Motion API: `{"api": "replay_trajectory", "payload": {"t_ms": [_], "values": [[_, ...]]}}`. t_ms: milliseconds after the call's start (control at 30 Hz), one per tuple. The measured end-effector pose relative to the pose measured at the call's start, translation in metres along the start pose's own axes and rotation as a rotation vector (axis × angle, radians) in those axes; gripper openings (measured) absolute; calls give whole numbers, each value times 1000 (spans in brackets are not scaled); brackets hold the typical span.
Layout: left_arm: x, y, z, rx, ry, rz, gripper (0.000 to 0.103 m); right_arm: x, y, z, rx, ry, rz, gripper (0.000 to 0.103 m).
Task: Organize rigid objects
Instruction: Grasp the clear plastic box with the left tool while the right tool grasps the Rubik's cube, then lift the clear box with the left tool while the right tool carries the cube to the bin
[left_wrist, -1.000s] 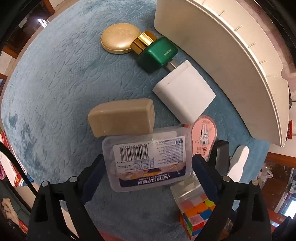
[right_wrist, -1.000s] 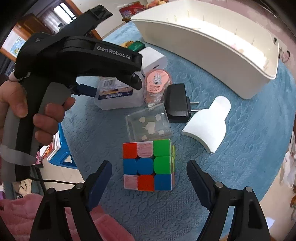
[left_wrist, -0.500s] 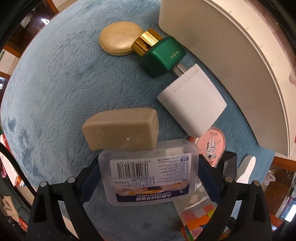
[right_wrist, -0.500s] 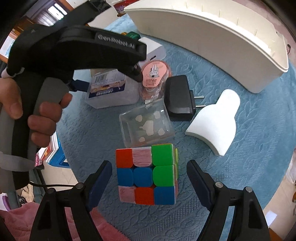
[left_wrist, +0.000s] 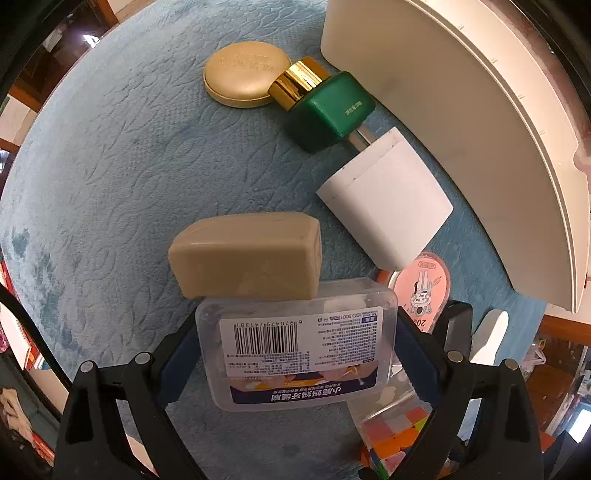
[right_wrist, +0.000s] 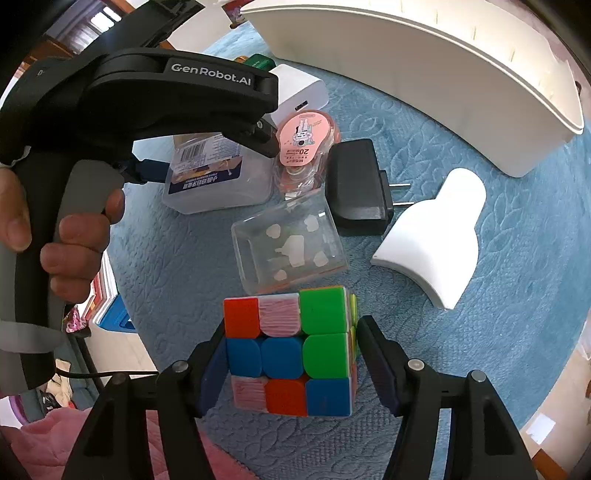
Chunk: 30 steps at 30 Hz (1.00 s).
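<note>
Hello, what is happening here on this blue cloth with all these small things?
A person is tidying small objects with a hand-held gripper in each hand. The left gripper has its fingers around a clear plastic box with a barcode label, next to a tan soap bar. The right gripper has just been closing on a colourful puzzle cube, which sits between its fingers. A white bin waits behind; other items still lie on the blue cloth.

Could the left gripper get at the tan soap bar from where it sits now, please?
Probably not directly: the left gripper straddles the clear labelled box, which lies right against the soap bar, so the box is in the way.
</note>
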<state>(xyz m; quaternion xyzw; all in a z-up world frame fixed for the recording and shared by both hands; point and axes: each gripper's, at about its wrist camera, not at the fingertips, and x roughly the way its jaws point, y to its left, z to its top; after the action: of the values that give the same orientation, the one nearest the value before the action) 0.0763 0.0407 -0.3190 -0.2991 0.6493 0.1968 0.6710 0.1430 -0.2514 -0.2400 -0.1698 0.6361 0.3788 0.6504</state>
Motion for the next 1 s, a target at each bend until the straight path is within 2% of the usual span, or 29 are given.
{"api": "replay_trajectory", "payload": {"t_ms": [267,367,533,800,1000], "values": [[0,6,-17,9,22,47,95,-4,20,-5,-25,-7,-37,65],[-1,11,-29,12,35,67,95,-8,25,-7,-18,-18,-45,61],[-7,23,-47,26,37,105,95,-15,32,-13,-15,-36,-49,61],[-40,35,-72,72,22,128,95,-43,34,-24,-28,-119,-66,61],[-75,27,-80,137,-37,137,95,-71,40,-26,-22,-183,-84,61]]}}
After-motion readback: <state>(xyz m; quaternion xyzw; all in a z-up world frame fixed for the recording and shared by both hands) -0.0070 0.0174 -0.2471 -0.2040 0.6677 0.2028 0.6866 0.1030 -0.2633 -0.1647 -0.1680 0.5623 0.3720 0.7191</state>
